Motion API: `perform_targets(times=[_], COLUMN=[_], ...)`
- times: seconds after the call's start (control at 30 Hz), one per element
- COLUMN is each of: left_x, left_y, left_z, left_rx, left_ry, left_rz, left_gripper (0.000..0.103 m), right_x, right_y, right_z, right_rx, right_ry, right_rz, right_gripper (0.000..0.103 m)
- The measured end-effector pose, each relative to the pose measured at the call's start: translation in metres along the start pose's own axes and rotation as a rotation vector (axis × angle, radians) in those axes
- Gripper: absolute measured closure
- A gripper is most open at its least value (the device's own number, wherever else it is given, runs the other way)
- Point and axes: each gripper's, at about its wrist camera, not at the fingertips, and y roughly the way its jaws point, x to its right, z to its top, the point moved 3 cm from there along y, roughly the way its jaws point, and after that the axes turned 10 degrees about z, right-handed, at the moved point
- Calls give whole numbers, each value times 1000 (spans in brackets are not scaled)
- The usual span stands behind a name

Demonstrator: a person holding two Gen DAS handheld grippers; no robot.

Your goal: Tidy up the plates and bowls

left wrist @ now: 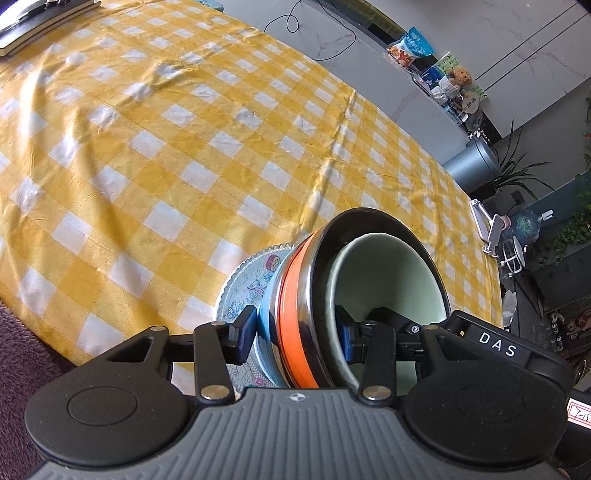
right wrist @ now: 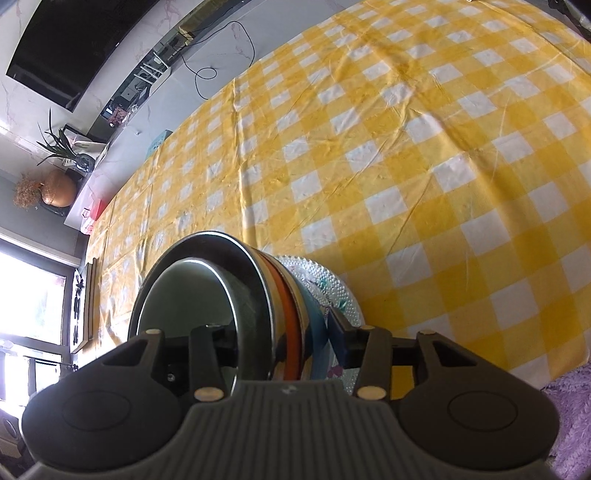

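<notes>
While both grippers clamp the same nested stack, its layers read clearly: a pale green bowl [left wrist: 391, 273] sits inside a steel bowl [left wrist: 295, 314] with an orange band, over a blue bowl [left wrist: 266, 332] and a patterned plate [left wrist: 243, 288]. The left gripper [left wrist: 295, 332] pinches the stack at lower centre, above the yellow checked tablecloth [left wrist: 166, 147]. Only the left view shows books [left wrist: 33, 18] at upper left; the right view shows the right gripper [right wrist: 280, 339] closed on the stack and a television [right wrist: 70, 48] at upper left.
</notes>
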Motion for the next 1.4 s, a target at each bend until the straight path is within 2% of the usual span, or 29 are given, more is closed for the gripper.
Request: perform_targets(times=[0.33,0.4,0.47,0.57,0.7,0.9,1.0,1.2,1.4], left_x=[0,-1,-1,2,4,4,6,20,34], left_y=[3,1,-3,-12,-27,-63,-88,-149,-193], left_z=[5,6,7,9,10,5,-4,-30,-62], left_rx=[-14,-3,12,34,65,158,261,517,731], left_ry=[9,3,2,22,31,61,120,272,418], left_rz=[-12,-20,-31,-36,-33,-40,-25,-22,39], left_gripper=[51,45,34,25,22,21,22,23,22], right_x=[-6,-7,-7,-7,-11,-27,-39,-63,-75], right_y=[4,2,-1,-9,-24,-63,-90,-144,-196], right_z=[2,1,2,3,4,-4,-13,-42,-78], right_rx=[-8,0,11,33,67,174,251,422,580], right_ry=[-30,-42,-56,-58,-67,-153,-233,-432,-619], right_rz=[24,17,8,5,10,6,0,-28,-42], right_gripper=[41,31,30,22,16,15,9,6,5])
